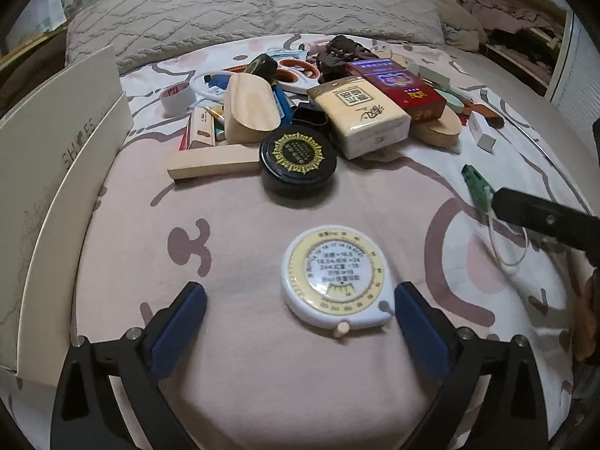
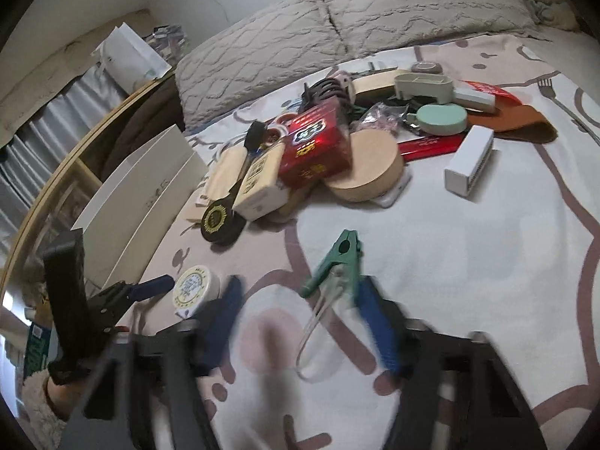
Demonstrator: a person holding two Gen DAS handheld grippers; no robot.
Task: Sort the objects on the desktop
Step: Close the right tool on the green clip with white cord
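A round white and yellow tape measure [image 1: 335, 281] lies on the pink bedspread between the fingers of my left gripper [image 1: 300, 322], which is open; the right finger is close to its edge. It also shows in the right wrist view [image 2: 195, 288]. A green clip [image 2: 337, 262] with a white looped cord lies between the fingers of my right gripper [image 2: 300, 322], which is open and blurred. The clip also shows in the left wrist view [image 1: 476, 183]. A pile of mixed objects [image 1: 318, 90] lies further back.
A white shoe box [image 1: 56, 172] stands at the left. The pile holds a black round tin [image 1: 298, 161], a cream pack [image 1: 360, 112], a red box [image 2: 318, 142], wooden blocks [image 1: 213, 161], scissors and tape. A white small box [image 2: 470, 161] lies right. Pillows sit behind.
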